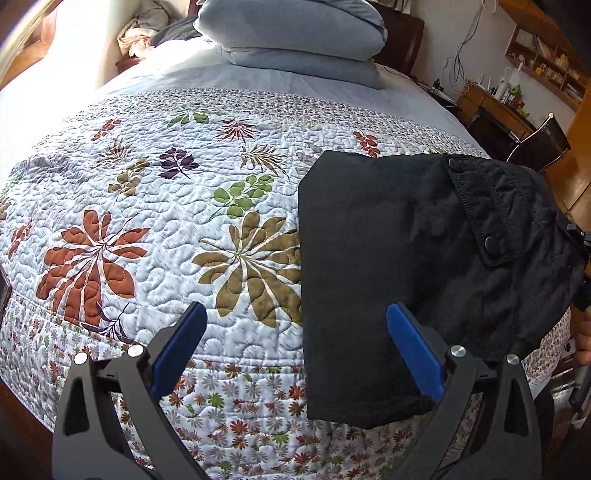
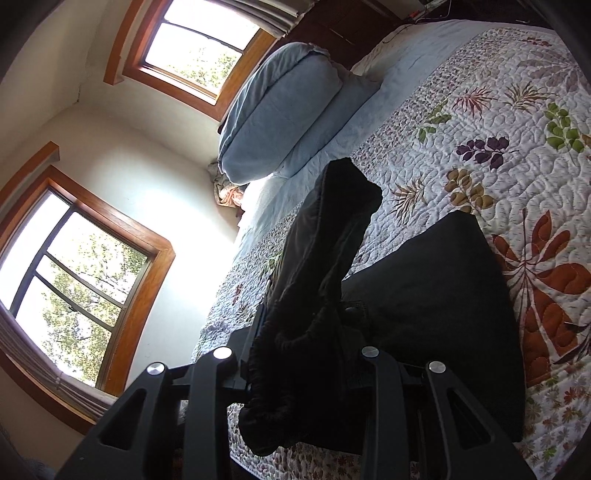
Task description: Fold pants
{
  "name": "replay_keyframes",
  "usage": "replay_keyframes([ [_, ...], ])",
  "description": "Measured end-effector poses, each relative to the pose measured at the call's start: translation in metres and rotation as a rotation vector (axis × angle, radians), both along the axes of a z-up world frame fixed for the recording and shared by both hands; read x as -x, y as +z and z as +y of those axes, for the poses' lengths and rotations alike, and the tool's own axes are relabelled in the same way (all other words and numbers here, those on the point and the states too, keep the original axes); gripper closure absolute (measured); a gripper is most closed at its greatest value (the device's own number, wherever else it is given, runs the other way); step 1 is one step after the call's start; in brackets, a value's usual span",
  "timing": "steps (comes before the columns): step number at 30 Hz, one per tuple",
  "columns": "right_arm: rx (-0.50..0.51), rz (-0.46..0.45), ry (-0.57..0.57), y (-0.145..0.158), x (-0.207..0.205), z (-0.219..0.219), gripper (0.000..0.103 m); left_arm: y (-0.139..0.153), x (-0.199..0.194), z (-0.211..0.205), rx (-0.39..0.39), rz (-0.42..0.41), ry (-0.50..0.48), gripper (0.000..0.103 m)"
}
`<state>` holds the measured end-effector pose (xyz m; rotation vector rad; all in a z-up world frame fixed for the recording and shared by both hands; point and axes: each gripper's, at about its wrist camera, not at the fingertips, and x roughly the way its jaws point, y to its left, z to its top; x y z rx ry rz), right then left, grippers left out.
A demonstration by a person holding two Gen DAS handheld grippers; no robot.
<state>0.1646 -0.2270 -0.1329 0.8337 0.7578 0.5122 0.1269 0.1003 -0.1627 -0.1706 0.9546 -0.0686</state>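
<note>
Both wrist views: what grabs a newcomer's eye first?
The black pants, part-folded, lie on the floral quilt near the bed's edge, snap-button pocket flap up. In the right wrist view, a bunched end of them rises from the right tool, which is shut on the cloth. The left tool hangs open with blue pads over the pants' near edge; folded blue bedding is stacked at the head.
</note>
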Motion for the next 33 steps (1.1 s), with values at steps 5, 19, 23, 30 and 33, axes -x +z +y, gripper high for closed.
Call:
replay_keyframes([
  [5,-0.001,0.01,-0.017,-0.004,0.003,-0.009,0.072,-0.003,-0.002,-0.002,0.0,0.016,-0.005,0.005],
  [19,-0.007,0.063,-0.04,-0.027,0.009,-0.025,0.072,-0.007,-0.004,-0.009,0.001,0.031,-0.017,0.005],
  [23,-0.015,0.075,-0.048,-0.035,0.01,-0.029,0.072,-0.008,-0.005,-0.011,-0.003,0.032,-0.023,0.005],
  [30,-0.033,0.089,-0.052,-0.044,0.013,-0.034,0.072,-0.007,-0.005,-0.014,-0.012,0.029,-0.027,0.005],
  [33,-0.045,0.102,-0.056,-0.05,0.015,-0.037,0.072,-0.006,-0.005,-0.017,-0.015,0.029,-0.032,0.005],
])
